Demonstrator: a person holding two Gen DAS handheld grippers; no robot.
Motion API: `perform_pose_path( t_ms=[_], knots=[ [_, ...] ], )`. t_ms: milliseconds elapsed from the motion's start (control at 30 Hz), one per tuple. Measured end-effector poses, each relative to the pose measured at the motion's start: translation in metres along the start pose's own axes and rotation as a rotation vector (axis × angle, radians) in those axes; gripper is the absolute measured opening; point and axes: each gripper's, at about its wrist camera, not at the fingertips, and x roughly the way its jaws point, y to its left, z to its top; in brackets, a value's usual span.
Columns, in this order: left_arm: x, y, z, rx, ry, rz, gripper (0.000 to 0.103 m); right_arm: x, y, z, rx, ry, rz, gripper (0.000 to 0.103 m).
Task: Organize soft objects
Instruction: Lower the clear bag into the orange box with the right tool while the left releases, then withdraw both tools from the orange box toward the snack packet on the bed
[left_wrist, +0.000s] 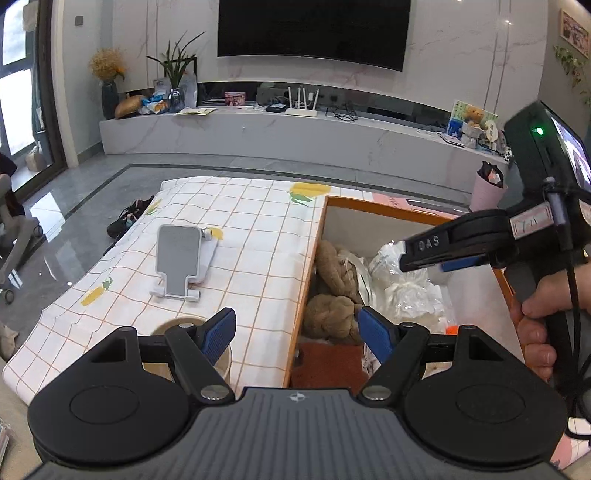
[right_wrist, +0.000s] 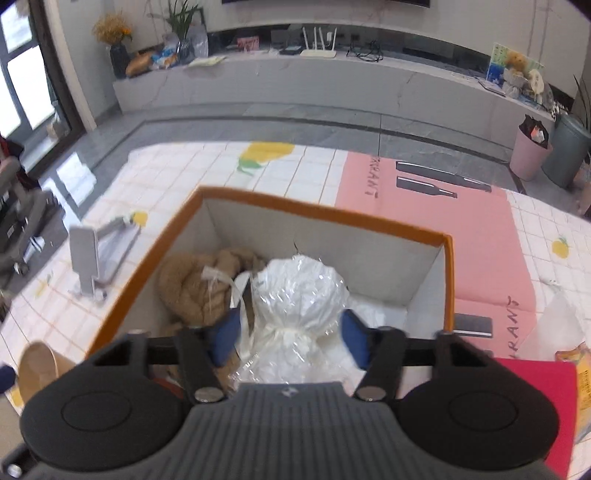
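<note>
An orange-rimmed storage box (right_wrist: 325, 212) stands on the checked tablecloth; its rim also shows in the left wrist view (left_wrist: 308, 280). Inside lie a brown knotted plush (right_wrist: 192, 284), also in the left wrist view (left_wrist: 334, 273), and a white soft item wrapped in clear plastic (right_wrist: 299, 295), also in the left wrist view (left_wrist: 402, 291). My right gripper (right_wrist: 290, 334) hangs over the box, jaws open on either side of the wrapped item's tied neck; in the left wrist view it (left_wrist: 424, 258) looks edge-on. My left gripper (left_wrist: 297, 332) is open and empty above the box's left rim.
A grey phone stand (left_wrist: 183, 258) sits on the tablecloth left of the box. A paper cup (left_wrist: 192, 347) stands near my left gripper. A pink mat (right_wrist: 436, 221) lies behind the box, a red sheet (right_wrist: 543, 398) and a dark phone (right_wrist: 472, 325) to its right.
</note>
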Motion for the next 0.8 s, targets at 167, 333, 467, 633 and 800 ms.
perform_pose_path(
  t_ms=[167,333,467,633,800],
  knots=[
    [0.001,0.003,0.001,-0.021,0.001,0.002,0.089,0.03,-0.002,0.007,-0.028,0.072,0.009,0.007],
    [0.003,0.004,-0.002,-0.017,0.021,0.013,0.089,0.055,-0.005,0.009,-0.042,0.106,-0.031,0.007],
    [0.007,0.002,-0.002,-0.026,0.045,-0.001,0.089,0.064,-0.001,0.007,-0.075,0.124,-0.019,0.007],
    [0.009,-0.003,-0.006,-0.012,0.061,-0.002,0.089,0.066,0.004,0.002,-0.103,0.127,-0.034,0.007],
    [0.007,-0.007,-0.005,-0.009,0.059,-0.001,0.089,0.064,0.0,-0.005,-0.094,0.098,-0.027,0.008]
  ],
)
